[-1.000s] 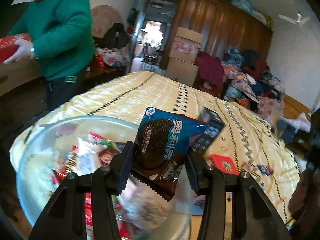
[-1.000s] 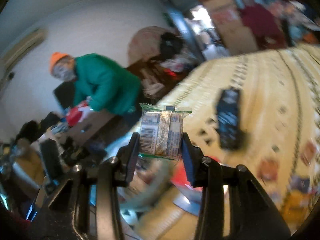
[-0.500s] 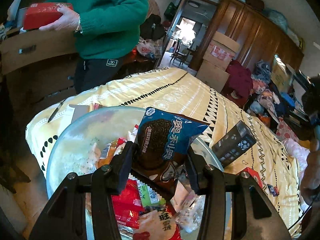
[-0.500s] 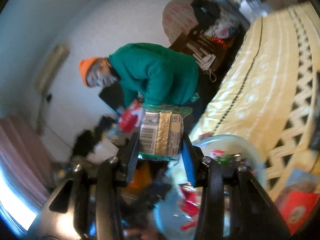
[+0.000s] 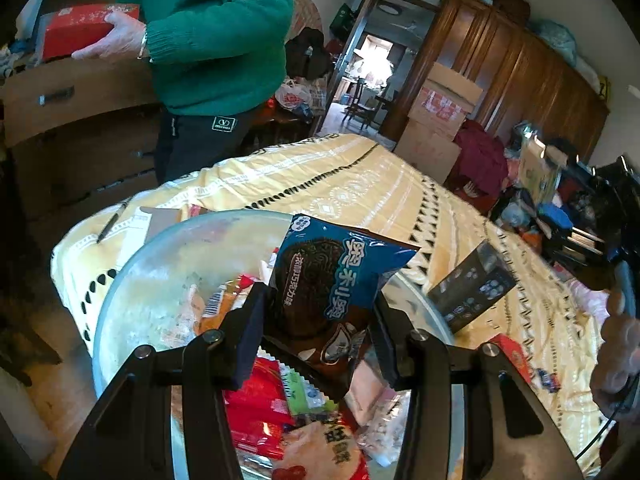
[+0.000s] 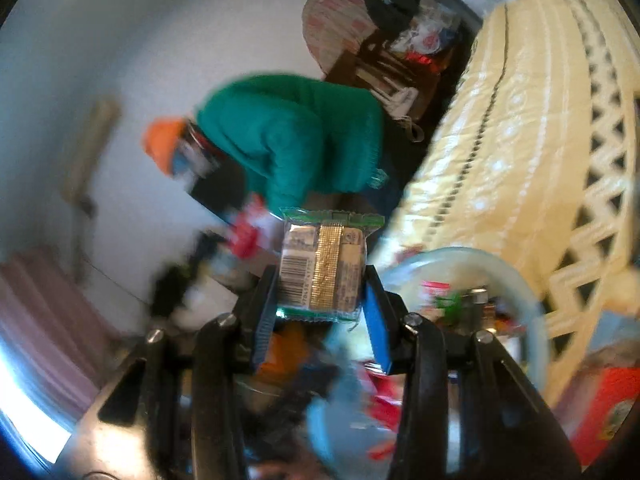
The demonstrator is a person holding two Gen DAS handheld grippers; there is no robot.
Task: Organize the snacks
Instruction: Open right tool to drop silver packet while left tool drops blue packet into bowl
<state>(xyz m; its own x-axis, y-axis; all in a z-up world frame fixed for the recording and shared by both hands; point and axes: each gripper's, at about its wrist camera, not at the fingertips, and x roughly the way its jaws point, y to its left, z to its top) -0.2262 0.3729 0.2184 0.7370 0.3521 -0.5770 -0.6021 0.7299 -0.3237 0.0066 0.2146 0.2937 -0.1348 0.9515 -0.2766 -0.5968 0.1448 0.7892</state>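
My left gripper (image 5: pixel 318 320) is shut on a blue cookie packet (image 5: pixel 328 280) with a dark biscuit printed on it. It hangs over a large clear glass bowl (image 5: pixel 136 264) that holds several snack packets in red, green and orange (image 5: pixel 260 396). In the right wrist view my right gripper (image 6: pixel 320 292) is shut on a small green-edged packet (image 6: pixel 324 268) with a barcode and a gold seam. The same bowl's rim (image 6: pixel 516 276) curves to the right of that packet and lower, with blurred snacks inside.
A yellow patterned cloth (image 5: pixel 360 184) covers the table. A dark box (image 5: pixel 472 292) and a red packet (image 5: pixel 516 352) lie beyond the bowl. A person in a green sweater (image 5: pixel 216 36) stands at the far left, holding a red box (image 5: pixel 80 28) over a wooden dresser.
Both views swung left: the bowl now fills more of the left wrist view, and it has come into the right wrist view. Both packets stay gripped. The person with the red box looks nearer.
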